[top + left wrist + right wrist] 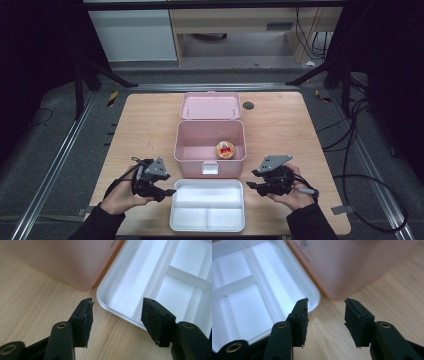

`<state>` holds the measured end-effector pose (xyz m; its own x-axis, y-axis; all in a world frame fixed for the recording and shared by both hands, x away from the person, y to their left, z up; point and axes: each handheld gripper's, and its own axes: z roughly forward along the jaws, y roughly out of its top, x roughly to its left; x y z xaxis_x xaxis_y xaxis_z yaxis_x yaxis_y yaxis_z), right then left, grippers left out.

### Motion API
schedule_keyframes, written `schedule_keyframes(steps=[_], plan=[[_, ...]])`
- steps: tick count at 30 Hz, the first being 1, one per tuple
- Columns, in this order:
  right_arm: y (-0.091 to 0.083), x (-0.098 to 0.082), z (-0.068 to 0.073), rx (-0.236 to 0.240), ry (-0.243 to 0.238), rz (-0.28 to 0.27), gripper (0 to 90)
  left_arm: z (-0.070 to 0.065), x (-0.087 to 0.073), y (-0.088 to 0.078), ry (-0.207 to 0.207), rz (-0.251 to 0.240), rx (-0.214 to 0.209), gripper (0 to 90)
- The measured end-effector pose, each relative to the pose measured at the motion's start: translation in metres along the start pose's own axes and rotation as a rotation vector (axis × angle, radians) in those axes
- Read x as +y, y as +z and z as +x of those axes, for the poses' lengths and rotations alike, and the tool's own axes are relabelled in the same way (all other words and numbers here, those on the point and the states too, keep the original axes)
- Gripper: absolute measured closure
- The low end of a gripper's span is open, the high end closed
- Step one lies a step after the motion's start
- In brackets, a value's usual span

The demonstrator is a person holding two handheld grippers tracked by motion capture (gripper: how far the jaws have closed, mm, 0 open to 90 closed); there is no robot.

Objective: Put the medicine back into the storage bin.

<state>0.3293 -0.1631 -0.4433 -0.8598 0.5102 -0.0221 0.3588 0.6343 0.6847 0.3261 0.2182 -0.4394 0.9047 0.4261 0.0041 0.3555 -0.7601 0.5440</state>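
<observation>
A pink box [192, 156] stands open at mid-table, its lid [211, 106] tipped back behind it. Inside at the right lies a small round orange item with a red label [225, 150]. A white divided tray [173, 212] lies in front of the box. My left gripper [169, 191] sits low at the tray's left edge, open; in the left gripper view its jaws [116, 317] straddle the tray's rim [105, 291] without touching it. My right gripper [250, 186] hovers at the tray's right edge, open, with bare wood between its jaws [325, 318] beside the tray's corner [314, 293].
The box's pink wall [65, 262] [352, 262] rises close ahead of both grippers. A dark round grommet [248, 105] sits in the wooden table [145, 130] at the back right. Black frame legs and cables stand on the floor around the table.
</observation>
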Motion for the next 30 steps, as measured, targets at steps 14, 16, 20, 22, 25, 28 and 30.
schedule_keyframes(steps=[14, 16, 20, 22, 25, 28, 30], plan=[[0.022, 0.014, 0.028, 0.147, -0.116, 0.083, 66.1, -0.018, 0.006, 0.031, 0.1, 0.109, -0.094, 56.0], [0.026, 0.015, 0.032, 0.159, -0.134, 0.105, 67.1, -0.02, 0.007, 0.033, 0.115, 0.122, -0.101, 57.1], [0.034, 0.016, 0.038, 0.191, -0.161, 0.158, 70.4, -0.022, 0.008, 0.038, 0.133, 0.147, -0.118, 60.8], [0.038, 0.017, 0.041, 0.206, -0.168, 0.181, 71.9, -0.023, 0.008, 0.041, 0.14, 0.158, -0.124, 61.3], [0.043, 0.016, 0.044, 0.22, -0.18, 0.204, 73.1, -0.024, 0.009, 0.047, 0.15, 0.175, -0.127, 62.5], [0.048, 0.015, 0.045, 0.228, -0.194, 0.229, 74.6, -0.023, 0.009, 0.051, 0.153, 0.188, -0.13, 64.8], [0.052, 0.015, 0.047, 0.227, -0.2, 0.252, 74.3, -0.023, 0.009, 0.053, 0.16, 0.202, -0.131, 66.2]])
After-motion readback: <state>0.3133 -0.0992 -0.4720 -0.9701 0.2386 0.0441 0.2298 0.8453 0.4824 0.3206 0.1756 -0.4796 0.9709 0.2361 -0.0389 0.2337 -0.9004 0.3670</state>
